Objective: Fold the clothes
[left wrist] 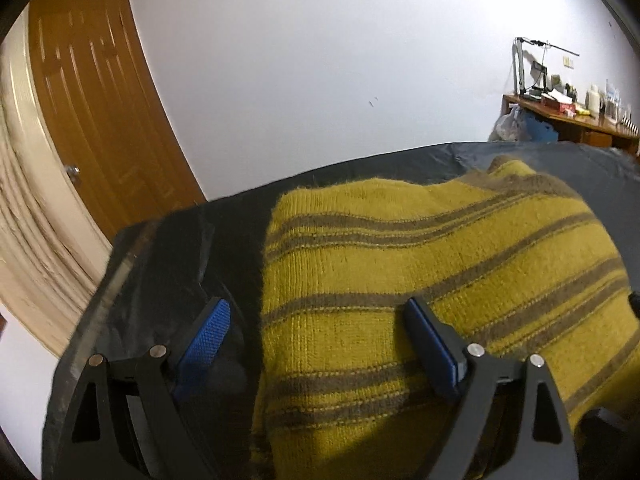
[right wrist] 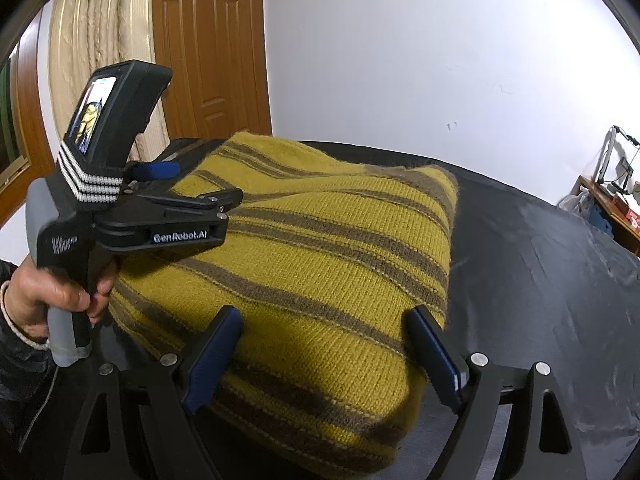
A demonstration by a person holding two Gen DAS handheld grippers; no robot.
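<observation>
A mustard-yellow knit sweater with brown stripes (left wrist: 420,264) lies folded into a thick block on a black-covered table (left wrist: 168,256); it also shows in the right wrist view (right wrist: 320,264). My left gripper (left wrist: 316,332) is open over the sweater's left edge, one blue pad on the black cover, the other on the knit. It also shows from the side in the right wrist view (right wrist: 168,184), held by a hand. My right gripper (right wrist: 324,344) is open, its blue pads straddling the sweater's near right corner.
The black table cover (right wrist: 540,280) stretches to the right of the sweater. A wooden door (right wrist: 212,40) and a cream curtain (right wrist: 100,20) stand behind the table. A cluttered wooden desk (left wrist: 568,116) with a lamp is at the far right.
</observation>
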